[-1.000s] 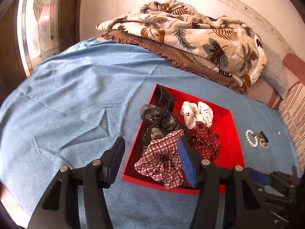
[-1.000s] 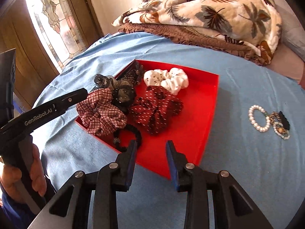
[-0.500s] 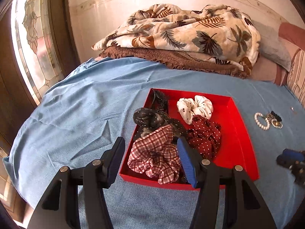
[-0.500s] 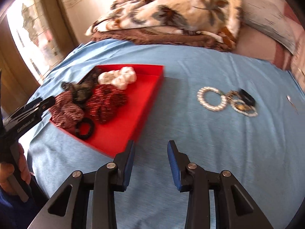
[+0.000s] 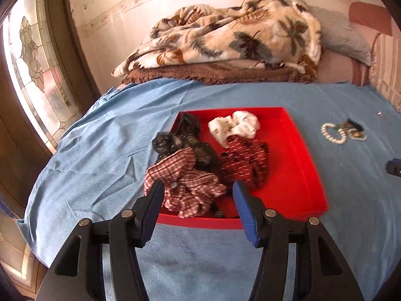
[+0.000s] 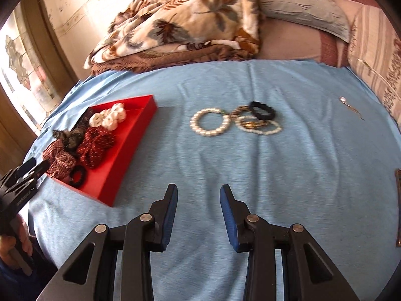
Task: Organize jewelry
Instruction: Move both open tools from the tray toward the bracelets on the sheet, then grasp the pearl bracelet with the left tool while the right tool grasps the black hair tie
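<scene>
A red tray (image 5: 310, 175) (image 6: 130, 145) lies on the blue bedsheet and holds several scrunchies: a plaid one (image 5: 185, 188), a dark red dotted one (image 5: 243, 160), a white one (image 5: 233, 125) and dark ones (image 5: 180, 140). A white pearl bracelet (image 6: 210, 122) (image 5: 333, 133) lies on the sheet right of the tray, beside a beaded bracelet (image 6: 258, 125) and a black hair tie (image 6: 262, 110). My left gripper (image 5: 198, 200) is open and empty at the tray's near edge. My right gripper (image 6: 198, 200) is open and empty over bare sheet, well short of the bracelets.
A folded leaf-print blanket (image 6: 185, 22) on a brown one lies at the back. Pillows (image 6: 300, 7) sit at the back right. A small silver item (image 6: 351, 106) lies on the sheet far right. A stained-glass window (image 5: 32, 70) is at the left.
My right gripper has swung right, away from the tray, and now faces the bracelets. My left gripper has shifted so the tray sits centred in front of it. Both stay open.
</scene>
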The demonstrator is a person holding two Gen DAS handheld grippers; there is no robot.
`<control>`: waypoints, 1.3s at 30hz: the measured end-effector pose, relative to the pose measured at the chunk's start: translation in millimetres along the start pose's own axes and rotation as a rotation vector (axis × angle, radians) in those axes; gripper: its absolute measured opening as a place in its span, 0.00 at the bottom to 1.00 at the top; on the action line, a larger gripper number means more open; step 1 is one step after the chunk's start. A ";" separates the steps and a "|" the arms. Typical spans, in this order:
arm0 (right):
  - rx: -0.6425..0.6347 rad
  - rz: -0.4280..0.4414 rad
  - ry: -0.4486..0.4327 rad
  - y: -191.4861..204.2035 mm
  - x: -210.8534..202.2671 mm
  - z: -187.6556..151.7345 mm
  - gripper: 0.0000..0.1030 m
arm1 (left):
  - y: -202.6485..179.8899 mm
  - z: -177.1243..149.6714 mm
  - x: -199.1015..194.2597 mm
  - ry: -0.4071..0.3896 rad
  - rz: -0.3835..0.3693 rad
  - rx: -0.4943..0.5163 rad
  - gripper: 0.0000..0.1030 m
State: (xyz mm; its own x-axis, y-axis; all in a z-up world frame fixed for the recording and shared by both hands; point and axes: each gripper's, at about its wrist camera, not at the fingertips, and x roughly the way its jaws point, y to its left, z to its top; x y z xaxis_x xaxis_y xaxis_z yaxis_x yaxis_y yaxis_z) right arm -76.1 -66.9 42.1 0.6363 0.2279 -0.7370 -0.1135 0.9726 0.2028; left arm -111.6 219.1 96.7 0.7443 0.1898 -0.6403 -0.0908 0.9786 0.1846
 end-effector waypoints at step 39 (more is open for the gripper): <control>0.047 0.036 0.005 -132.2 134.6 106.2 0.26 | -262.0 91.9 174.8 0.285 -0.291 0.147 0.53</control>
State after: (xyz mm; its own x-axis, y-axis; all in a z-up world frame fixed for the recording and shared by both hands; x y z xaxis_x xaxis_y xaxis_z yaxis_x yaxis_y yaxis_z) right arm 105.7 -169.6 -15.4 0.6286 0.2632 -0.7318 -0.1002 0.9606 0.2594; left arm 103.1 -11.4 4.9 0.5106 -0.0575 -0.8579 0.2065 0.9768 0.0575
